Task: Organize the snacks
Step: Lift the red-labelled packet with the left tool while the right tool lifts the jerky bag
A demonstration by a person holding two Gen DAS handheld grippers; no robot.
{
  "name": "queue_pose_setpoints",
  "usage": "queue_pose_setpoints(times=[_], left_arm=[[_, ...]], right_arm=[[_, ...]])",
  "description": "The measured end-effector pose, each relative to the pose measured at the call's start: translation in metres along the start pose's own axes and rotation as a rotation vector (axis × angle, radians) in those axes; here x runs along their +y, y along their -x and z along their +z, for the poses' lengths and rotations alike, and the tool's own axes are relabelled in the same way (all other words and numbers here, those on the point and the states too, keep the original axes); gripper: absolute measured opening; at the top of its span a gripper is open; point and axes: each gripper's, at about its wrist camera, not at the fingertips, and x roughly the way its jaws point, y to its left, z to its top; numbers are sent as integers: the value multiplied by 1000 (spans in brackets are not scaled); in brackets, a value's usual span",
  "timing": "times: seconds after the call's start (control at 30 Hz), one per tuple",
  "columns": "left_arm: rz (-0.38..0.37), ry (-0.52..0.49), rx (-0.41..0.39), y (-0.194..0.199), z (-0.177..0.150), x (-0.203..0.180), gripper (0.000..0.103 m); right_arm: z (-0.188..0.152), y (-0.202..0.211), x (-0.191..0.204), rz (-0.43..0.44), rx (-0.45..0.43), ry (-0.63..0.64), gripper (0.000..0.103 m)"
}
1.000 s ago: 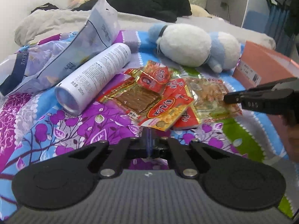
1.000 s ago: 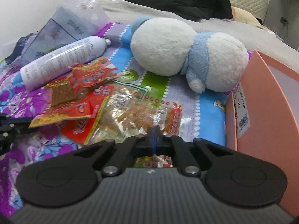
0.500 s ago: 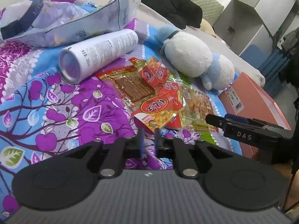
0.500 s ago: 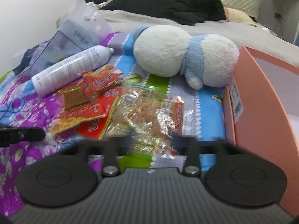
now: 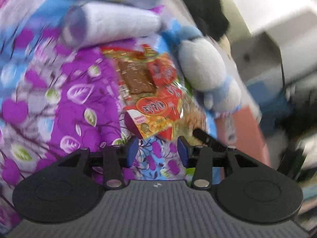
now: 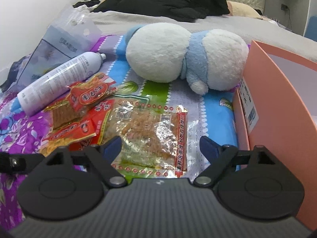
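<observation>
Opening just now, both: right hand-held gripper (image 6: 160, 145) spread wide over the clear foil snack packet (image 6: 150, 134), pads not touching it; left hand-held gripper (image 5: 156, 151) partly apart, empty, just short of the red snack packets (image 5: 156, 107). Snacks lie on the floral bedspread (image 6: 214, 107) between spray bottle (image 6: 59, 79), plush toy (image 6: 178, 57) and pink box (image 6: 277, 99).

Blurred view: left gripper (image 5: 157, 151) jaws just opening, nothing between, above floral bedsheet (image 5: 79, 107); snack packets (image 5: 156, 107) ahead, plush toy (image 5: 204, 71) beside.
</observation>
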Motion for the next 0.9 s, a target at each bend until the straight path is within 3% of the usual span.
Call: queue_pose_setpoints(times=[0.13,0.2,0.3,0.53,0.7,0.8,0.87,0.9], left_arm=[[-45,210,-39,-4,3,18,49],[-57,269,-55,-6,3,21,49],[-61,329,-71,-9,1,23,49],[-56,378,-88,-16,2,24,49],[-40,357,-90,-24,6,21,46],[-18,336,-86,-32,9,21,22],[-20,330,-86,-35,8,22,16],[-21,322,-87,-35,8,22,7]], right_arm=[[2,-6,-3,-14,2,-27,88],[3,-7,-5,-5,-13,-50,98],[3,-9,-5,20,-20,-49,103],[3,-22,0,-16,0,-17,103],[2,-36,-2,58,39,-28,103],[0,-39,0,82,37,-6,103],[0,-38,2,92,45,10,103],[-1,-37,3,95,48,22,96]])
